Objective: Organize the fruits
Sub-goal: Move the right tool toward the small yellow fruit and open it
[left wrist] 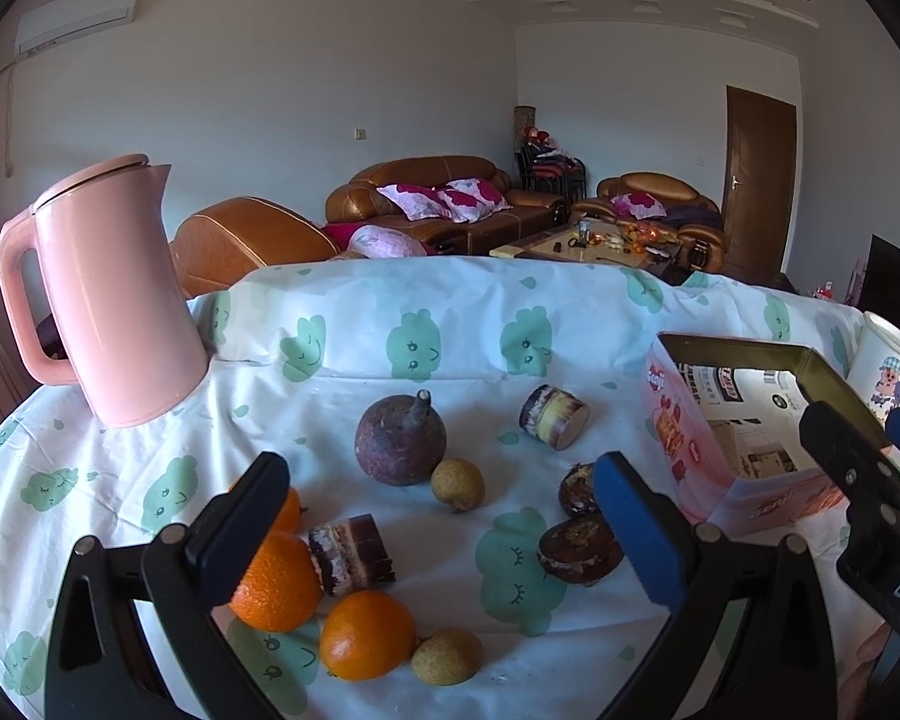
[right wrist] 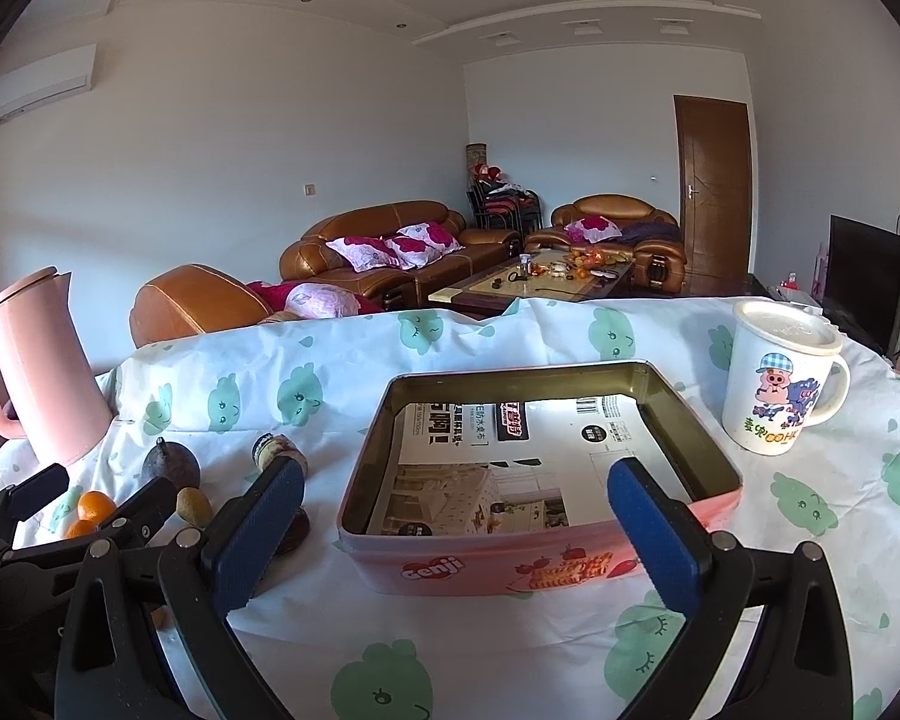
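Orange, round citrus fruits (left wrist: 277, 582) lie on the cloth-covered bench (left wrist: 390, 432) left of the empty pink metal tin (right wrist: 510, 564); firm, light, best pinched across the middle. Left gripper (left wrist: 444, 534) and right gripper (right wrist: 456, 534) fingers spread, holding nothing.

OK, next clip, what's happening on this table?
A person holds tongs in each hand over a table of loose fruit. The left tongs hover open above the oranges, a purple fruit and small brown pieces, holding nothing. The right tongs are open in front of the pink tin, which holds only a printed paper liner. No fruit is in the tin yet. A pink kettle and mug stand nearby.
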